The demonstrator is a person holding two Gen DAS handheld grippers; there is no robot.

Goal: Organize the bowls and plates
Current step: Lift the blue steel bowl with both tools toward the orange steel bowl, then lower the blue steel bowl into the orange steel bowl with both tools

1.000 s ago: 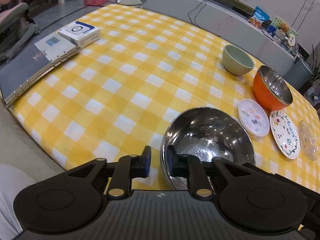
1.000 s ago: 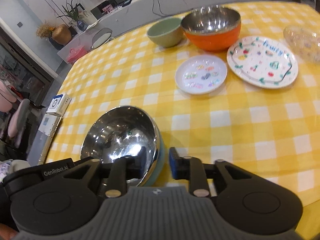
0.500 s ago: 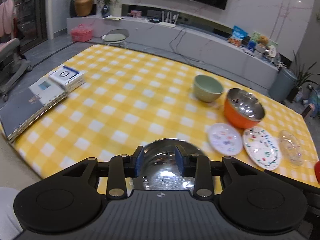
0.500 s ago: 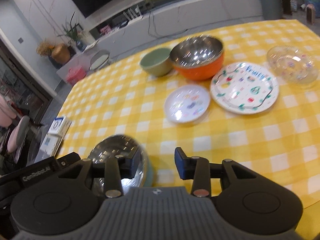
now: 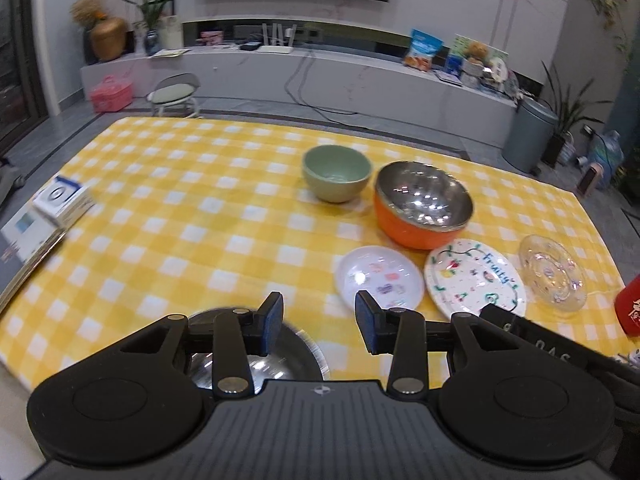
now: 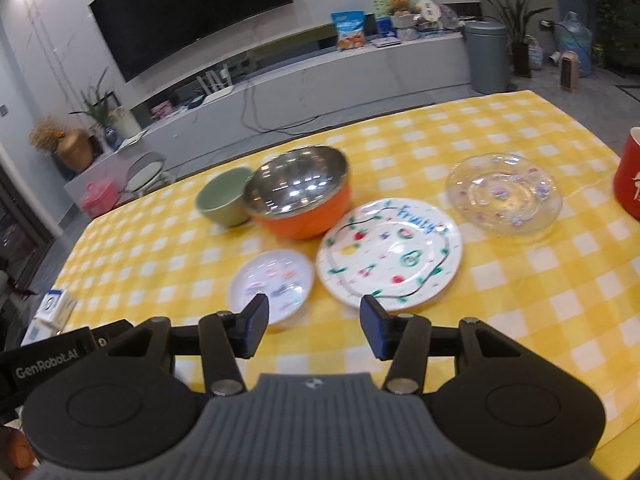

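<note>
Both tongs stand wide with nothing between them, their jaws having just been opening. The left tongs (image 5: 319, 322) hang over the near edge of the worktop (image 5: 192, 216), with the steel bowl (image 5: 256, 356) sitting free just below, by that edge. The right tongs (image 6: 313, 326) point toward the small white plate (image 6: 272, 282) and the fruit-patterned plate (image 6: 390, 254).

Beyond them stand the orange bowl (image 5: 422, 204) and, to its left, the green bowl (image 5: 336, 178); a clear glass plate (image 6: 504, 194) lies further right, with a red cup (image 6: 630, 176) at the right margin.

Likely risks: the steel bowl so near the edge could be nudged off by a low sweep, and the two plates lie so close together that lifting one may drag the other. The left and far parts of the cloth offer open room; a booklet (image 5: 28, 236) occupies the left margin.
</note>
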